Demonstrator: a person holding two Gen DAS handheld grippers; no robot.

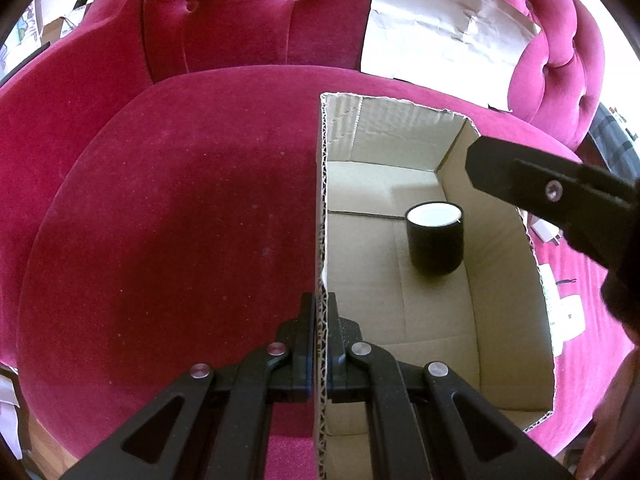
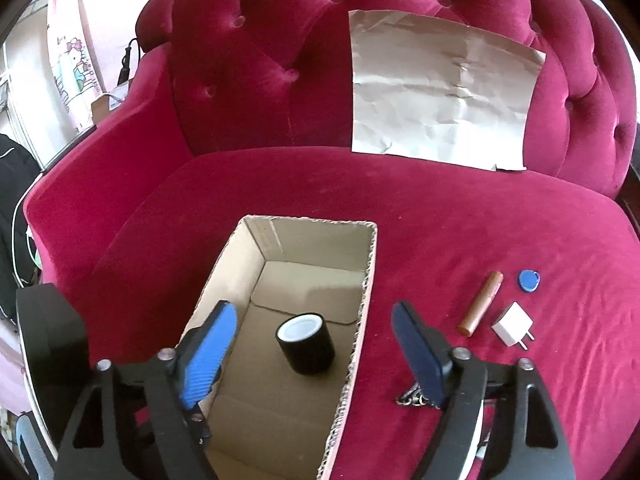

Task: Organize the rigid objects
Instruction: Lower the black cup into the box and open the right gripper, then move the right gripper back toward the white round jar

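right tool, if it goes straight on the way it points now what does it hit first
Probably the black tape roll on the floor of the cardboard box: it sits between the open right tool's fingers. Depth is unclear.

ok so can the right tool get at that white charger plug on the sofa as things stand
Probably yes. The right tool is open and holds nothing, and the white charger plug lies bare on the sofa cushion just to its right, outside the cardboard box. Only the brown tube lies close beside it.

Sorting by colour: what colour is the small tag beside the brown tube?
Blue tag; the right wrist view shows it best.
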